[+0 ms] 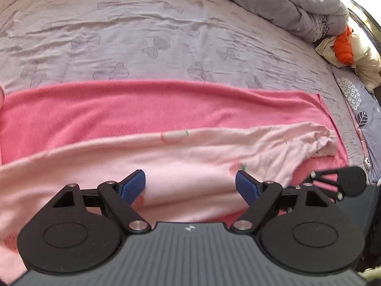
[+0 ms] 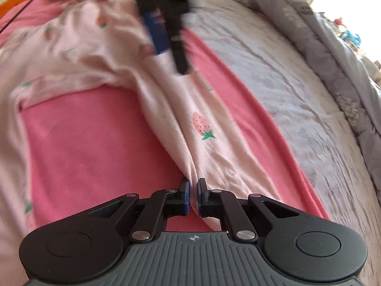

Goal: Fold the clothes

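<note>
A ridge of the pale pink garment point(image 2: 207, 157) is pinched between the nearly closed pads of the right gripper point(image 2: 193, 196), on the pink towel point(image 2: 95, 143). The left gripper point(image 1: 190, 186) is held spread wide above the cloth, grasping nothing. A fold is judged under way; next, a matching pinch by the left is called for. The strawberry print point(image 2: 202, 125) is clear only in the right view; the quilt point(image 1: 285, 2) and orange bundle point(image 1: 343, 47) only in the left.
</note>
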{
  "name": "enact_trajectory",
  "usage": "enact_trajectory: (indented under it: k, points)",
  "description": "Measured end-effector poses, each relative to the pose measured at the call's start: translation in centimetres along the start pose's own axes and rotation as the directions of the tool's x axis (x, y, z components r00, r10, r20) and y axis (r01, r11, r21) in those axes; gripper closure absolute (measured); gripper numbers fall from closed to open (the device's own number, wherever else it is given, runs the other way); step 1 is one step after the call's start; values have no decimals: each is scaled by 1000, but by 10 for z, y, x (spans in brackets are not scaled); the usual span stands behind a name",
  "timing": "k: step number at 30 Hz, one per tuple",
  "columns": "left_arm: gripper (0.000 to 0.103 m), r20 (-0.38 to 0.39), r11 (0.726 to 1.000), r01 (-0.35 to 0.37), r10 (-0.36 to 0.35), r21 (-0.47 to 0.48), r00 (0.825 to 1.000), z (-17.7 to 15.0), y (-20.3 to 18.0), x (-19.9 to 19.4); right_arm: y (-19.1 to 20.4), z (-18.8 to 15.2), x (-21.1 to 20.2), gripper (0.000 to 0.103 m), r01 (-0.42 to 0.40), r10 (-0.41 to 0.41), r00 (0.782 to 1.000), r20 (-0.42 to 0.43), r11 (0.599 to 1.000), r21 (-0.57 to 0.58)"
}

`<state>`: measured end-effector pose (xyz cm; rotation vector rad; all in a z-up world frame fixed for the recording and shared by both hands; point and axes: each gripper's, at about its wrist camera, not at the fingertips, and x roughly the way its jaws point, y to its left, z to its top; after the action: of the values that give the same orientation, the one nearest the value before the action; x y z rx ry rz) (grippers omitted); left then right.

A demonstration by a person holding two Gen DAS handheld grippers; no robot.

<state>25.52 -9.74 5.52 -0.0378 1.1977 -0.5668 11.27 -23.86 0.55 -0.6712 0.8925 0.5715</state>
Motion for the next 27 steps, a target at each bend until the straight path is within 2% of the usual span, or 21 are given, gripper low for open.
enact_trajectory:
  k: [3, 7, 9, 11, 13, 14, 17, 19, 21, 24, 27]
  points:
    - [19, 2, 995, -26, 26, 100, 1000, 18, -16, 13, 16, -1, -7, 95, -35, 34, 999, -20, 997, -67]
    - [19, -43, 963, -26, 39, 269, 998, 9, -48, 26, 25, -1, -11, 94, -77, 74, 997, -30, 993, -92]
    - [19, -62, 938, -28, 52, 345, 997, -6, -60, 29, 20, -3, -15, 88, -103, 101, 995, -21, 992, -71]
    - [19, -73, 918, -40, 75, 395, 995, -23, -66, 30, 4, -7, -24, 63, -150, 150, 989, 11, 989, -11]
    - [19, -94, 919, -52, 96, 391, 991, -39, -63, 30, -22, -12, -34, 56, -203, 198, 979, 54, 973, 113]
    - [19, -105, 921, -58, 106, 386, 989, -47, -61, 30, -39, -12, -37, 55, -222, 212, 974, 76, 958, 179]
    - [18, -65, 923, -84, 116, 376, 991, -66, -60, 17, -84, -3, -31, 54, -192, 165, 980, 112, 934, 301]
    - [17, -46, 923, -105, 131, 370, 990, -77, -60, 10, -105, 11, -16, 54, -164, 130, 983, 126, 936, 311]
    - [17, -31, 923, -119, 140, 366, 990, -84, -60, 5, -115, 30, 6, 56, -169, 134, 981, 137, 944, 285]
    - [17, -5, 926, -119, 130, 359, 992, -90, -56, -7, -110, 60, 48, 57, -247, 224, 968, 118, 937, 246]
    - [17, 51, 924, -144, 134, 354, 990, -90, -46, -22, -98, 76, 83, 59, -266, 260, 964, 55, 940, 215]
